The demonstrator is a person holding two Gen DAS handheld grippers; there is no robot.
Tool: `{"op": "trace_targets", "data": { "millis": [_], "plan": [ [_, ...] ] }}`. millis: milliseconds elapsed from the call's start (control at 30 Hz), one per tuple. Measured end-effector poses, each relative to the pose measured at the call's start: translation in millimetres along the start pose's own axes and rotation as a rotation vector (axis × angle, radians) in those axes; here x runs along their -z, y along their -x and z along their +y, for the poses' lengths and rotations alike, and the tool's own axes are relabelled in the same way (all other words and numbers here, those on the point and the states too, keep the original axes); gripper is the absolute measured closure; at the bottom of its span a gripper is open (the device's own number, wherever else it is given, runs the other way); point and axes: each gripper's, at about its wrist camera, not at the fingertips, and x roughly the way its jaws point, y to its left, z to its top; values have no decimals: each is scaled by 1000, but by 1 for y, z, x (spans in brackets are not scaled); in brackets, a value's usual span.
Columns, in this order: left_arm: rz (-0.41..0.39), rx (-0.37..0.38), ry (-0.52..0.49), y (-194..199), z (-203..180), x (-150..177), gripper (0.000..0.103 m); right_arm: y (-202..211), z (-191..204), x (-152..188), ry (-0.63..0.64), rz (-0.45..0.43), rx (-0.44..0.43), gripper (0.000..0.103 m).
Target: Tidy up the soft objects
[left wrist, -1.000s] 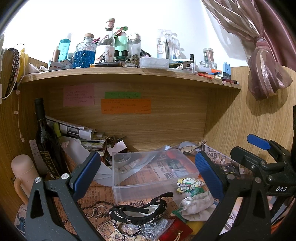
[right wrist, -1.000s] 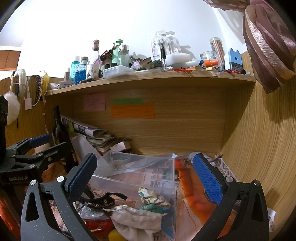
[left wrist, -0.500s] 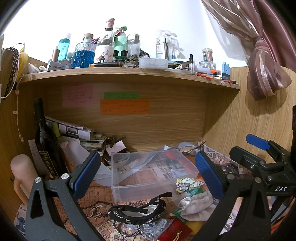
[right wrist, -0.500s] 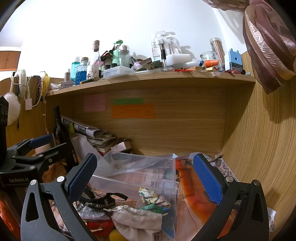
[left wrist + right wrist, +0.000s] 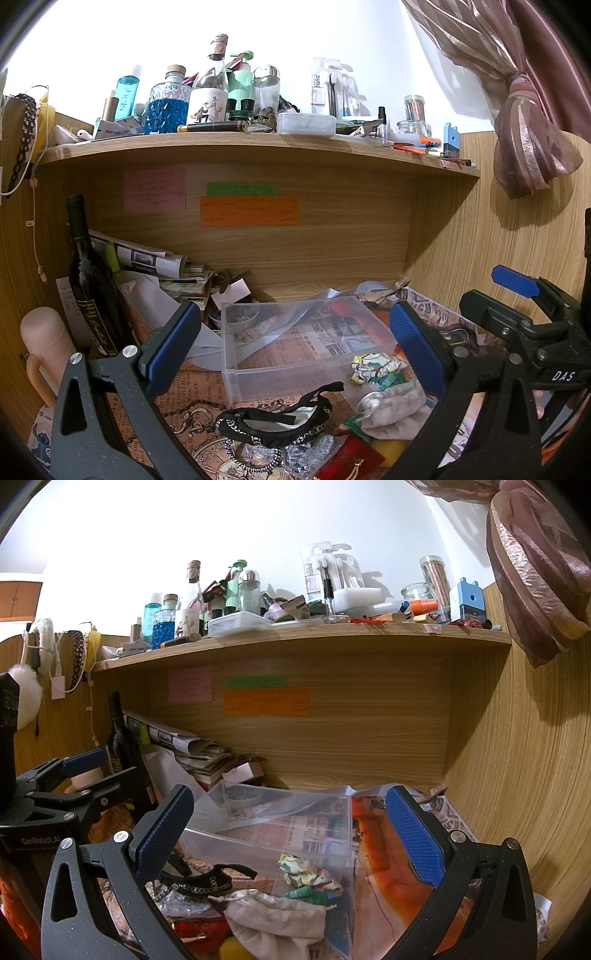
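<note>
both claws [image 5: 295, 343] [image 5: 291, 827] agape above clear bin [image 5: 295, 343]

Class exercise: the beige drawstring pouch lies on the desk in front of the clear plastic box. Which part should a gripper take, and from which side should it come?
Grip the gathered neck of the beige drawstring pouch, where the cloth bunches into a narrow ridge by the cord. Come from above with the right gripper, its jaws wide open. The pouch lies slumped and flat, the clear plastic box crowds its far side, and other soft items press close around it, so a sideways approach looks blocked.
</note>
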Motion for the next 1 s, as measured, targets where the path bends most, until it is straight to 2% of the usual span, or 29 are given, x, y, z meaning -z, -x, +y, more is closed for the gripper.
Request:
{"op": "trace_targets", "data": {
  "millis": [667, 800, 1000],
  "plan": [
    [41, 10, 21, -9, 7, 7, 0, -10, -2, 6, 1, 36, 7, 0],
    [102, 21, 31, -20, 15, 16, 0, -19, -10, 16, -3, 87, 31, 0],
    [246, 34, 54, -43, 30, 42, 0, -36, -25, 34, -13, 185, 38, 0]
  ]
}}
